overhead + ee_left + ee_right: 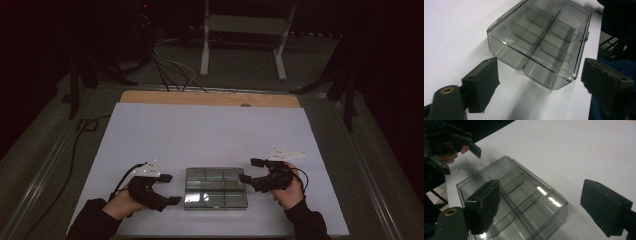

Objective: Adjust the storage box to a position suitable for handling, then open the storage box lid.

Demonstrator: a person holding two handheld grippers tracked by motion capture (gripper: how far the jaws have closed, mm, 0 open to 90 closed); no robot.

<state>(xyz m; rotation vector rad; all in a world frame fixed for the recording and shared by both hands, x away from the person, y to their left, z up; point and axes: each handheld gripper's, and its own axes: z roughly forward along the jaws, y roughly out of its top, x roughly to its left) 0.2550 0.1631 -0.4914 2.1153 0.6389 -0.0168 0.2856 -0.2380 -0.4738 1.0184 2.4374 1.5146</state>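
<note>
A clear, smoke-tinted plastic box [215,187] with several inner compartments lies flat near the front of the white table cover. It has nothing in it. My left gripper [171,189] sits just left of the box, open, its jaws pointing at the box's short side [541,42] with nothing between them. My right gripper [249,170] hovers at the box's right end, open too. In the right gripper view, one of its pads [485,202] hangs over the box [524,202] and the other stands off over bare table. The left gripper [461,142] shows beyond the box there.
The white sheet [200,135] covers a table whose wooden edge [210,98] shows at the far side. Beyond it stand a metal frame's legs [242,45], with cables [170,70] on the floor. Dark stands flank the table on both sides.
</note>
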